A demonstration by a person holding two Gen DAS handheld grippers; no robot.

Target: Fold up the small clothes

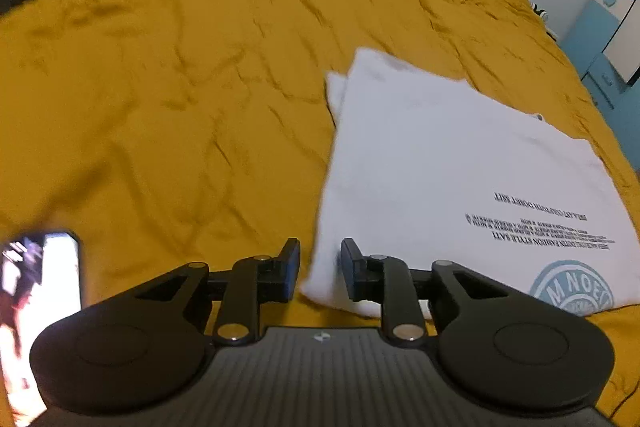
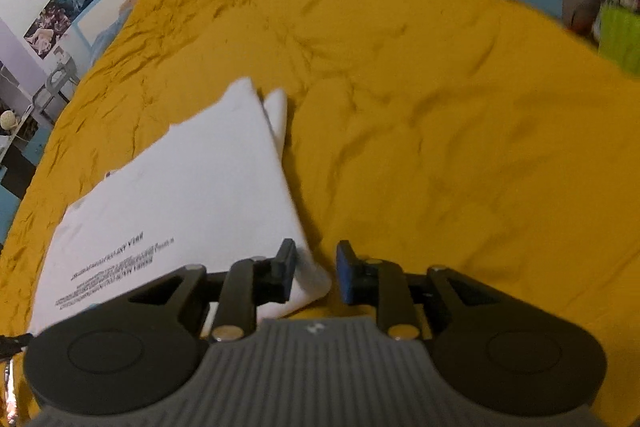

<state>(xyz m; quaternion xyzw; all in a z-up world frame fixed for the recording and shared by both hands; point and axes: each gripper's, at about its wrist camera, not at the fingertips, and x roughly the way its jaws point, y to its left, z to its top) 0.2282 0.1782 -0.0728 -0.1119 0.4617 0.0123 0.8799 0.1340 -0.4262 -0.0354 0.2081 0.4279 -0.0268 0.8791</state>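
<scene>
Folded white shirt (image 1: 452, 179) lying flat on the mustard-yellow bedspread (image 1: 180, 75), print of dark text lines and a pale blue round emblem facing up near its front edge, a narrower folded layer poking out at its far end. Set toward the near edge of the bed, with wide wrinkled yellow cloth stretching away to the far edge and the wall. Left tongs (image 1: 320, 269) parted a little, blue-faced pads apart, straddling the shirt's near left corner: white cloth seen in the gap, right finger over the fabric, left finger over bare bedspread just beside the shirt's edge. No squeeze visible on the cloth; pads clear of it, though blurred enough that light touch cannot be ruled out. Right tongs (image 2: 316, 271) likewise slightly spread, the shirt's (image 2: 180, 195) near right corner sitting in the gap, left finger above the white cloth, right finger above the yellow bedspread (image 2: 440, 107). Corner lying slack, not pinched. Lit phone screen (image 1: 40, 311) at the near left of the left wrist view, resting on or beside the bedspread, hard to tell which.
</scene>
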